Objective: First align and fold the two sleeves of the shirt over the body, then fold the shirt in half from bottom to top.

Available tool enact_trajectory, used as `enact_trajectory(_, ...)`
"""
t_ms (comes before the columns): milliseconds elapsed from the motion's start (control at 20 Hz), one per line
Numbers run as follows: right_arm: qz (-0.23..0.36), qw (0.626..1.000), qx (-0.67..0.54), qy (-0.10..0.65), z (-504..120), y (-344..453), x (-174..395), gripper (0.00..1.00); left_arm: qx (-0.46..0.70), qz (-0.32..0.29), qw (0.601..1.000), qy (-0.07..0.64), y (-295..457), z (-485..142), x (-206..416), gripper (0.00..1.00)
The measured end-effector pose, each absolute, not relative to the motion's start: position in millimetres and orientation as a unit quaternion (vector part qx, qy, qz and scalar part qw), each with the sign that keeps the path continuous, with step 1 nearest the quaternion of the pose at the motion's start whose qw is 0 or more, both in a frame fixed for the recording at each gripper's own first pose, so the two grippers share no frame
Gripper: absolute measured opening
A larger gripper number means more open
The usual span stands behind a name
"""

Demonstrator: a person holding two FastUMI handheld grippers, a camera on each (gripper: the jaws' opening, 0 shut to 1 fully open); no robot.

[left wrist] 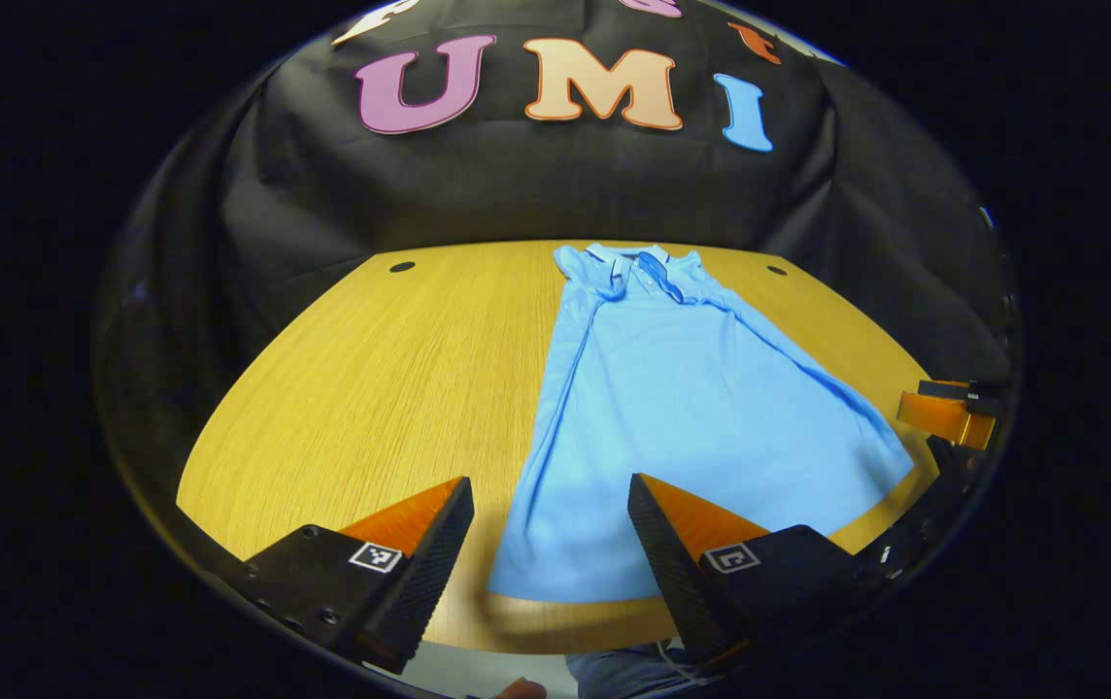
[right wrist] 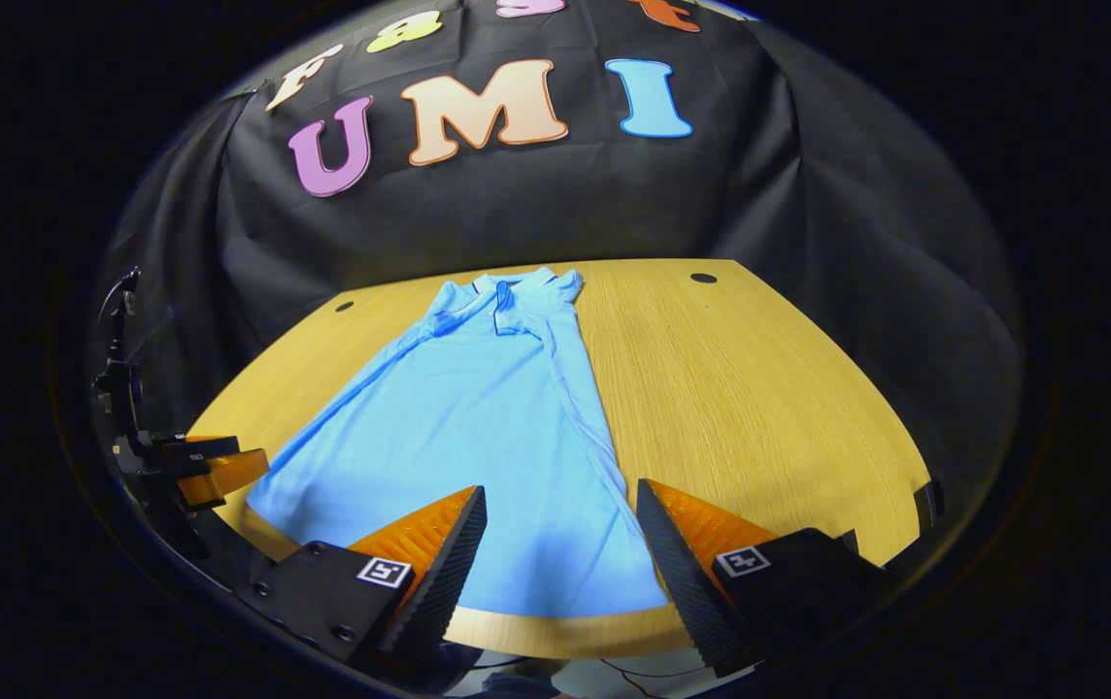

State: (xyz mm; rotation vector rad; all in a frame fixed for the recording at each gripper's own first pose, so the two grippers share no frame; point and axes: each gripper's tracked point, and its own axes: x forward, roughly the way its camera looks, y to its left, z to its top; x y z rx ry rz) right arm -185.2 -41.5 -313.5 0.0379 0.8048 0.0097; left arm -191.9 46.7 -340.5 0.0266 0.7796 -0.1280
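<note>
A light blue polo shirt [left wrist: 682, 408] lies flat on the wooden table [left wrist: 371, 388], collar at the far end, hem toward me, both sleeves folded in over the body. My left gripper [left wrist: 551, 529] hovers open above the hem's left corner, nothing between its fingers. In the right gripper view the same shirt [right wrist: 478, 427] spreads from the collar down to the near edge, and my right gripper [right wrist: 560, 539] stands open over the hem's right corner. The other gripper [right wrist: 211, 471] shows at the left edge there, and the right one [left wrist: 949, 413] at the right edge of the left gripper view.
Two dark round holes [left wrist: 402, 266] [left wrist: 776, 271] sit in the table's far corners. Bare wood lies on either side of the shirt [right wrist: 759, 408]. The table's near edge [left wrist: 555, 636] runs just below the hem, with a person's clothing beneath it.
</note>
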Motion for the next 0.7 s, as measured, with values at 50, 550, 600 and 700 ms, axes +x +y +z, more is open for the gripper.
enact_trajectory(50,0.006,0.918,0.015,0.396,-317,-40,-189,0.98,0.015,-0.062,0.921,0.385,48,-345,-197,0.96)
enact_trajectory(550,-0.016,0.895,-0.016,0.445,-362,-60,-225,0.98,0.03,-0.071,0.91,0.408,48,-376,-222,0.95)
enact_trajectory(600,-0.021,0.892,-0.016,0.451,-367,-62,-227,0.98,0.032,-0.072,0.908,0.412,47,-377,-223,0.96)
enact_trajectory(700,-0.023,0.89,-0.015,0.456,-372,-64,-229,0.98,0.035,-0.078,0.911,0.404,47,-376,-221,0.97)
